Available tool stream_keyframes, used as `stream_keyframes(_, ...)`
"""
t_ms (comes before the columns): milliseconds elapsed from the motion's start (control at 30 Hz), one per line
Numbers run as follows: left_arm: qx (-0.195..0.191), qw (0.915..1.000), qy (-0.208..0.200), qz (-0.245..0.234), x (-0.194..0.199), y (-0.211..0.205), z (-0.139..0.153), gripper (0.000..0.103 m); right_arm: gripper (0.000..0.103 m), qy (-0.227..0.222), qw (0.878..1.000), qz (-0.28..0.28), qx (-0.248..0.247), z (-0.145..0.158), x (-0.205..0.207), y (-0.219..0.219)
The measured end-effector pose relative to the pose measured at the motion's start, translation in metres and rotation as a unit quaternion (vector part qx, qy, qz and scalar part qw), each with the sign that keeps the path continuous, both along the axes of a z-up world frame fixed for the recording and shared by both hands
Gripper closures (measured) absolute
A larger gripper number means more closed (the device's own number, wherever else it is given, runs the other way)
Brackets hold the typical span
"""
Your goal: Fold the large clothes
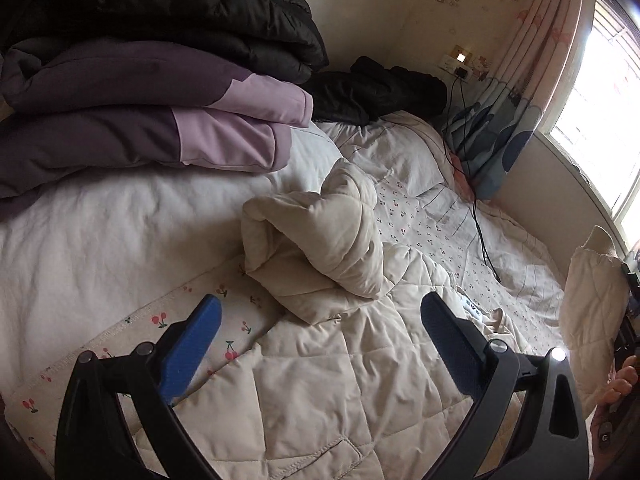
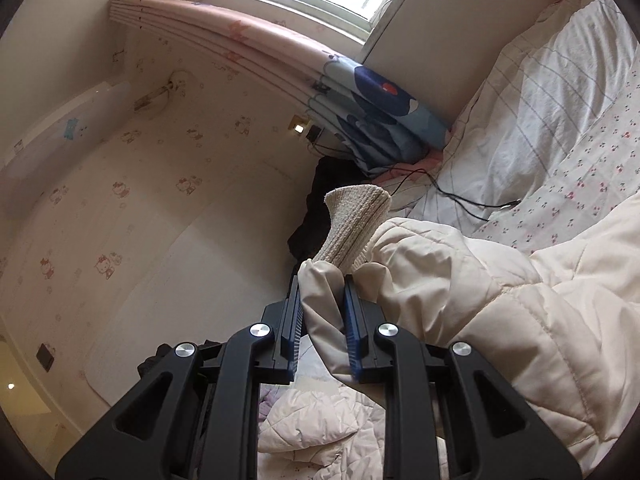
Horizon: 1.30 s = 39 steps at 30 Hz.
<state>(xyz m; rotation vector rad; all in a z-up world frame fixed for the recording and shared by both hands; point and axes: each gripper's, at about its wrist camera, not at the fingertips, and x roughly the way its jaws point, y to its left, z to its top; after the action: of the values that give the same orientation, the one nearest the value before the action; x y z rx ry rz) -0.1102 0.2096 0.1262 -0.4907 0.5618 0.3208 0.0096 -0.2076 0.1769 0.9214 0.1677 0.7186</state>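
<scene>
Cream quilted jacket (image 1: 328, 380) sprawls over the bed (image 1: 100, 232), filling the lower middle of the left wrist view, one sleeve (image 1: 316, 236) bunched up at the centre. The left gripper (image 1: 320, 316) hovers above it, jaws wide and holding nothing. In the right wrist view the right gripper (image 2: 322, 292) has its jaws clamped on the other sleeve (image 2: 420, 280), just below the ribbed cuff (image 2: 354, 224). Folded purple (image 1: 140, 120) and black coats (image 1: 208, 12) are stacked at upper left.
</scene>
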Motion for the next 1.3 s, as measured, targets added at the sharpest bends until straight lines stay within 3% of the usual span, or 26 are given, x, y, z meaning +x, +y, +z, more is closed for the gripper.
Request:
stream_keyframes(300,-0.017,0.9998,0.004,0.011,0.006,0.010,-0.006,0.007,0.084,0.009,0.999,0.039,-0.013,-0.008,0.021,0.070)
stream_keyframes(533,-0.021,0.9997,0.012,0.008,0.012,0.010,-0.011,0.007,0.084,0.042,0.997,0.052,-0.025,-0.045,0.044,0.123)
stream_keyframes(800,-0.031,0.9994,0.016,0.008,0.015,0.012,-0.016,0.007,0.083,0.082,0.986,0.080,-0.122,-0.100,0.060,0.195)
stream_keyframes(867,-0.035,0.9992,0.019,0.008,0.017,0.013,-0.017,0.007,0.077,0.097,0.978,0.092,-0.157,-0.114,0.064,0.215)
stream_keyframes(933,-0.038,0.9990,0.023,0.007,0.018,0.013,-0.019,0.007,0.062,0.118,0.971,0.119,-0.171,-0.129,0.070,0.232)
stream_keyframes(1000,-0.040,0.9989,0.025,0.006,0.019,0.013,-0.020,0.007,0.055,0.138,0.963,0.140,-0.183,-0.137,0.073,0.248)
stream_keyframes(1133,-0.046,0.9986,0.026,0.005,0.020,0.015,-0.022,0.007,0.039,0.129,0.960,0.153,-0.194,-0.133,0.069,0.259)
stream_keyframes(1300,-0.052,0.9982,0.028,0.006,0.021,0.017,-0.024,0.007,0.037,0.133,0.941,0.150,-0.274,-0.118,0.065,0.277)
